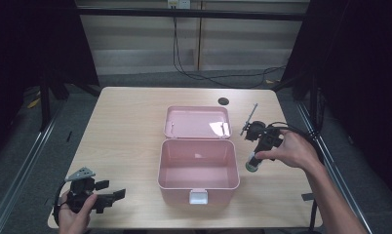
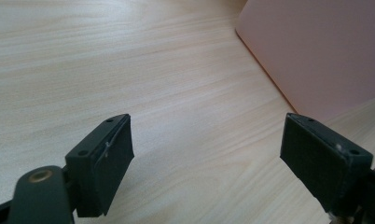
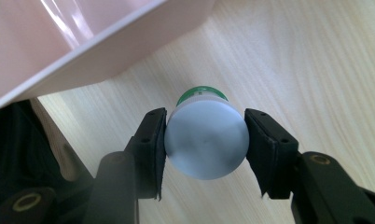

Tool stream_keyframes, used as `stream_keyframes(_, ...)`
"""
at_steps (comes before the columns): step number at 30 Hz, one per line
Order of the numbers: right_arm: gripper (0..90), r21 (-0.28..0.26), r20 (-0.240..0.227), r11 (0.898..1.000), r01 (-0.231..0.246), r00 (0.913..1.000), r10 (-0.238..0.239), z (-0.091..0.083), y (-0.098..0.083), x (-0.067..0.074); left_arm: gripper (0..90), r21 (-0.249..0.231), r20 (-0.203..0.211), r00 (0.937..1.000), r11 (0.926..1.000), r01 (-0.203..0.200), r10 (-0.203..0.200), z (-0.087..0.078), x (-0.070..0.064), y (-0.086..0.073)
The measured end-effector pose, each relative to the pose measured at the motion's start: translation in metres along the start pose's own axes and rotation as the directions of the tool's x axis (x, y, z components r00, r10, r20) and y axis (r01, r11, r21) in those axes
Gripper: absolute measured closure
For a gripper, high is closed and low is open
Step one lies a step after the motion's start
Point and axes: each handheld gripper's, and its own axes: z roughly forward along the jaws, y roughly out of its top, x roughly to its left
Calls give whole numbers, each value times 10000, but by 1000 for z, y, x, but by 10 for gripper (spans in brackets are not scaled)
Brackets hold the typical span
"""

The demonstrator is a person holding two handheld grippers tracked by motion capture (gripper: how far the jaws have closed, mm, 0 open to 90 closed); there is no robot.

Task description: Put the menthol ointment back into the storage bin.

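Desk [image 1: 130, 117] bare along your left edge; left hand-held gripper [image 1: 117, 197] gapes wide at the near-left corner, right hand-held gripper [image 1: 253, 162] clamps a white bottle [image 1: 253, 165] just beside the pink box [image 1: 198, 168].

Pink box [image 3: 73, 42] cut off by frame edges, white bottle [image 3: 206, 140] label unseen, body foreshortened

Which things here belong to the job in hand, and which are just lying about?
In the job:
- white bottle with green cap, gripped by the right tool
- open pink box beside it, nothing visible inside

Lying about:
- left tool, open over bare table
- dark round hole in the tabletop
- cable on the floor
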Motion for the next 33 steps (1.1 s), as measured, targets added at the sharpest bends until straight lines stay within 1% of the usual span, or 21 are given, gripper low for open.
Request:
stream_keyframes(2, 507, -75, 1, 10000, -6, 10000, 6, -2, 0, 0, 169, -11, -5, 10000, 10000, 31, -31, 0, 0, 0)
stream_keyframes(4, 507, -12, 38, 9999, 101, 9999, -101, -5, 2, 1, 168, 35, 23, 10000, 10000, 36, -36, 0, 1, 0)
stream_keyframes(7, 507, -36, 78, 9999, 102, 9999, -101, -8, 3, 2, 169, -2, -1, 10000, 10000, 34, -34, 0, 1, 0)
stream_keyframes(8, 508, -212, 135, 9997, 88, 9999, -85, -10, 3, 3, 169, 3, 3, 10000, 10000, 71, -71, 0, 0, 0)
stream_keyframes(13, 507, -186, 191, 9998, 98, 9998, -95, -12, 5, 4, 170, -21, 2, 10000, 10000, 6, -6, -1, 0, 0)
stream_keyframes(17, 507, -335, 199, 9994, 108, 9998, -102, -17, 5, 4, 170, 4, -12, 10000, 10000, 23, -23, -1, 0, 0)
stream_keyframes(18, 507, -200, 259, 9998, 79, 9996, -74, -21, 4, 5, 171, -2, -2, 10000, 10000, 25, -25, 0, 0, 0)
stream_keyframes(19, 507, -200, 259, 9998, 79, 9996, -74, -21, 4, 5, 173, -2, -2, 10000, 10000, 25, -25, 0, 0, 0)
stream_keyframes(23, 508, -339, 261, 9994, 87, 9996, -79, -27, 3, 7, 173, 9, -19, 10000, 10000, 36, -36, -1, 0, 0)
stream_keyframes(24, 508, -385, 335, 9992, 93, 9994, -80, -32, 2, 8, 174, -4, -16, 10000, 10000, 63, -63, 0, 0, 0)
stream_keyframes(25, 508, -385, 335, 9992, 93, 9994, -80, -32, 2, 8, 173, -4, -16, 10000, 10000, 63, -63, 0, 0, 0)
stream_keyframes(28, 508, -563, 388, 9983, 115, 9992, -93, -40, 1, 8, 174, 13, -24, 10000, 10000, 59, -59, 0, 0, 0)
stream_keyframes(29, 508, -517, 451, 9986, 146, 9989, -122, -42, 1, 9, 174, 37, -37, 10000, 10000, 35, -35, 0, 0, 0)
stream_keyframes(33, 508, -657, 586, 9977, 158, 9982, -119, -50, 1, 13, 175, 80, -22, 10000, 10000, 22, -22, 1, 0, 0)
